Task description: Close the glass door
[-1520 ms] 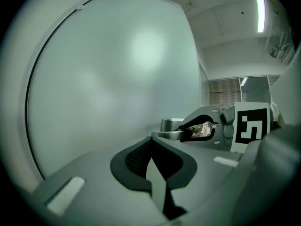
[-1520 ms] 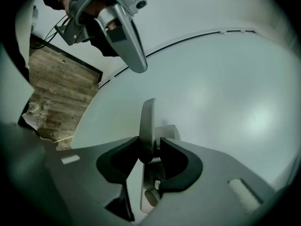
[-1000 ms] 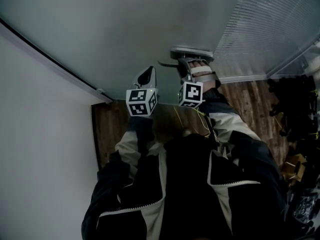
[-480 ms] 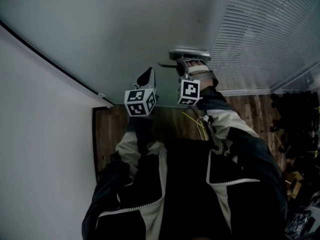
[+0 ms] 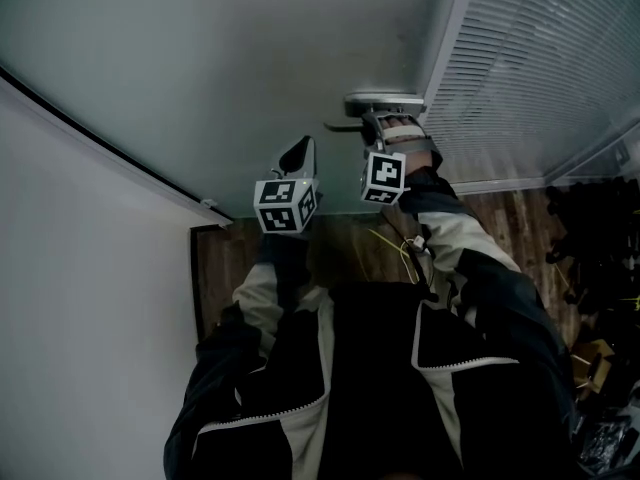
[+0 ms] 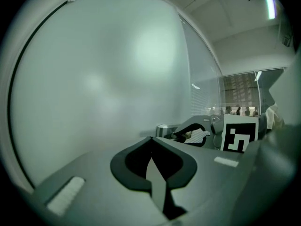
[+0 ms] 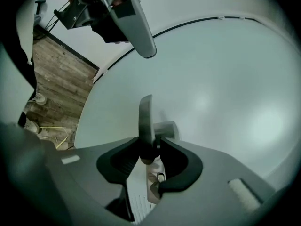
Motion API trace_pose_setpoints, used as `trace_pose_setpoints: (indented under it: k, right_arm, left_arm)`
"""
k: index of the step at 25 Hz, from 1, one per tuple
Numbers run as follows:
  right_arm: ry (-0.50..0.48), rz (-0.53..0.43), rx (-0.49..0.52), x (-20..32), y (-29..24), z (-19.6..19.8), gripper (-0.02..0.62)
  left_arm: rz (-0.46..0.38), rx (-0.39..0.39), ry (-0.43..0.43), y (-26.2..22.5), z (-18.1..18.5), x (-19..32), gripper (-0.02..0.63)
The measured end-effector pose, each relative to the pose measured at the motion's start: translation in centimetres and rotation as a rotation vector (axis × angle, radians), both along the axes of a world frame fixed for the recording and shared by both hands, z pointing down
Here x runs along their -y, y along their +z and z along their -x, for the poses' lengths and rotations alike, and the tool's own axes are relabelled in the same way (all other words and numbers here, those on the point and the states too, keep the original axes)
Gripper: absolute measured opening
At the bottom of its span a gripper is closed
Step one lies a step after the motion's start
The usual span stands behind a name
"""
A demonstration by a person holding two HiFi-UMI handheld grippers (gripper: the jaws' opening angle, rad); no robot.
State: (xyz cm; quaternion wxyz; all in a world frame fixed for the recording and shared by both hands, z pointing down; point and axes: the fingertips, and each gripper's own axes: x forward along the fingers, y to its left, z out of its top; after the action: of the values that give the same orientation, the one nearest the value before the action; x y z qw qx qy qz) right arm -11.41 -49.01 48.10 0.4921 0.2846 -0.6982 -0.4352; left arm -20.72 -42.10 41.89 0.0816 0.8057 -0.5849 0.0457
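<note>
Your right gripper [image 7: 149,147] is clamped on the door handle [image 7: 145,119]. The handle is a flat brushed-metal lever, standing on edge between the 2 dark curved pads, with a short round metal stub joining it to the pane just behind. The glass door [image 5: 250,58] is right in front of you: 1 big smooth frosted sheet, pale grey-green and matte, with nothing readable through it. A thin black strip [image 5: 100,153] runs along its left side, next to a plain white wall [image 5: 80,308]. Your left gripper [image 6: 151,139] is closed on nothing, with both jaws meeting at a point. Its tips are close to the frosted surface, just left of the handle, but I can't tell if they touch the glass. Each gripper carries its cube of black-and-white square markers at the back. Right of the door is a panel of fine horizontal blinds [image 5: 540,58], white and ribbed. Below is a brown wood-plank floor [image 5: 235,258] with visible grain. Your sleeves [image 5: 470,258] are dark with light panels, in smooth fabric. There is dark clutter [image 5: 600,258] at the far right of the floor, too dim to identify.
</note>
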Motion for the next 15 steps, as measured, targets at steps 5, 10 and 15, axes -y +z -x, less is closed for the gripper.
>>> trace_pose_setpoints:
  k: [5, 10, 15]
  right_arm:
    - [0.003, -0.019, -0.024, 1.4, 0.0, 0.3, 0.143]
    - [0.016, -0.048, -0.054, 3.9, 0.1, 0.7, 0.143]
    - [0.017, -0.077, -0.082, 5.4, 0.9, 1.1, 0.138]
  left_arm:
    - [0.003, 0.027, 0.036, 0.4, -1.1, 0.5, 0.002]
    - [0.007, 0.031, 0.046, 0.4, -1.6, 1.1, 0.002]
    - [0.008, 0.032, 0.034, 1.0, -0.9, 0.7, 0.002]
